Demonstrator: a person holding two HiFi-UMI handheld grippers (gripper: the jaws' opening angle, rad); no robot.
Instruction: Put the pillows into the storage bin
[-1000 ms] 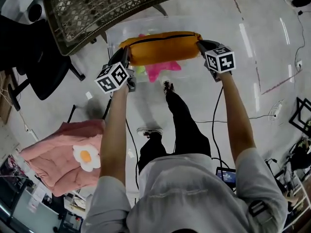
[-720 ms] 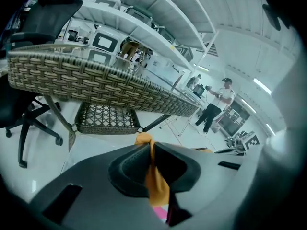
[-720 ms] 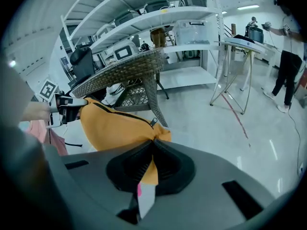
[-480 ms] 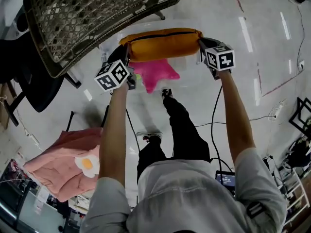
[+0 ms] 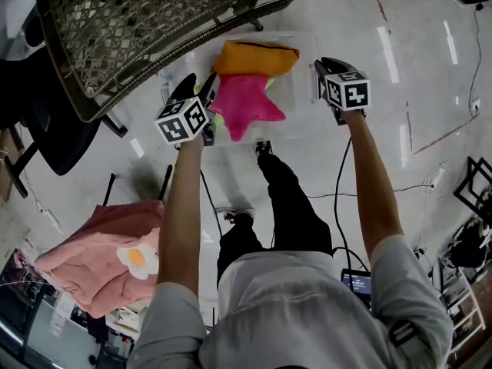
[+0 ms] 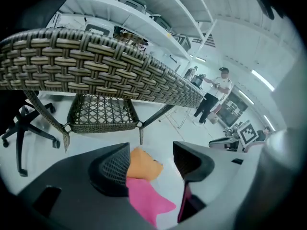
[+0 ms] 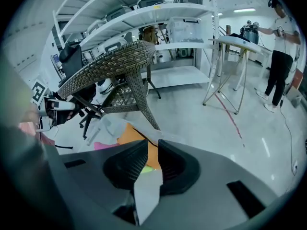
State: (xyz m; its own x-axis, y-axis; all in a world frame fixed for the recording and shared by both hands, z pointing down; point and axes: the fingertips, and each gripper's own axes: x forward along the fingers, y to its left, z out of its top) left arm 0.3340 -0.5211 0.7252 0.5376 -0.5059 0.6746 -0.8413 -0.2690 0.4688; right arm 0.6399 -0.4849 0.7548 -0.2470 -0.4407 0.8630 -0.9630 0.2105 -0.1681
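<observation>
An orange pillow (image 5: 256,56) lies in the clear storage bin (image 5: 304,91), resting against a pink star-shaped pillow (image 5: 247,104). My left gripper (image 5: 206,91) hangs over the bin's left edge. Its jaws have just been opening and stand wide, with the orange pillow (image 6: 143,164) and the pink pillow (image 6: 146,198) seen below the gap, not touched. My right gripper (image 5: 321,66) is at the bin's right edge. Its jaws (image 7: 153,159) have just been opening to a narrow gap with nothing between them. The orange pillow (image 7: 129,133) lies beyond them.
A wicker chair (image 5: 146,21) stands just behind and left of the bin, and a black office chair (image 5: 46,106) is further left. A pink pillow with a fried-egg patch (image 5: 108,256) lies at the lower left. A cable (image 5: 338,175) runs across the floor. A person (image 7: 280,56) stands far off.
The orange pillow was stretched between both grippers above the bin. Both jaws have let go of it, and it now lies bunched in the bin beside the pink star pillow.
</observation>
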